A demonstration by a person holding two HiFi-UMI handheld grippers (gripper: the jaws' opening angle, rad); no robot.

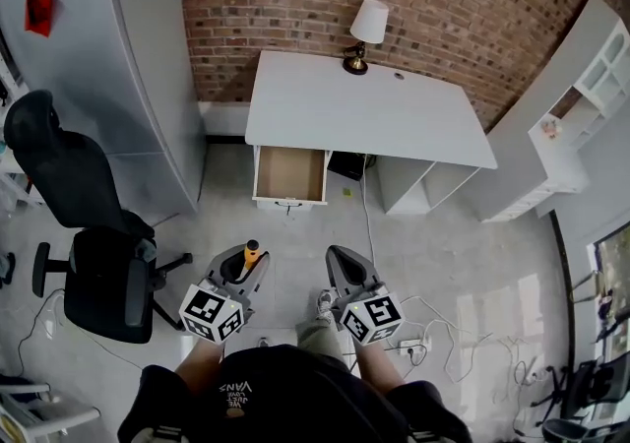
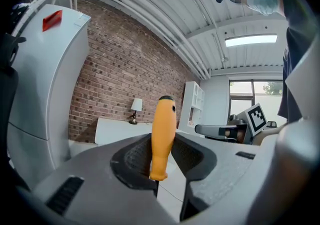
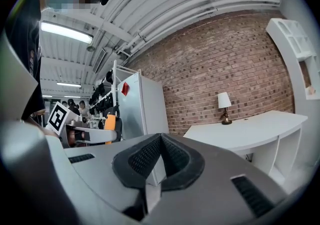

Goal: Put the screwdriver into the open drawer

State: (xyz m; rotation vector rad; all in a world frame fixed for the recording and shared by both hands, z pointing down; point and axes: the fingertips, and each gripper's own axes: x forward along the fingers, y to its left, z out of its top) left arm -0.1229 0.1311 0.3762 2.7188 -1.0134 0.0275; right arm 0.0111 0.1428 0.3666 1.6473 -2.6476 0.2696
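One drawer (image 1: 289, 173) hung open under the white surface (image 1: 394, 116), with just its flat brown bottom showing. The screwdriver (image 2: 163, 134), smooth orange handle with a black cap, stood upright in the left gripper (image 1: 244, 272), ribbed dark fingers (image 2: 131, 161) clamped on it, well short of the drawer. The right gripper (image 1: 346, 269) had its fingers (image 3: 144, 158) pressed together on nothing.

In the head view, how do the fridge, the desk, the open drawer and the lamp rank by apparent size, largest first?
1. fridge
2. desk
3. drawer
4. lamp
The fridge's top reaches nearer the camera, so its true size against the desk is unsure.
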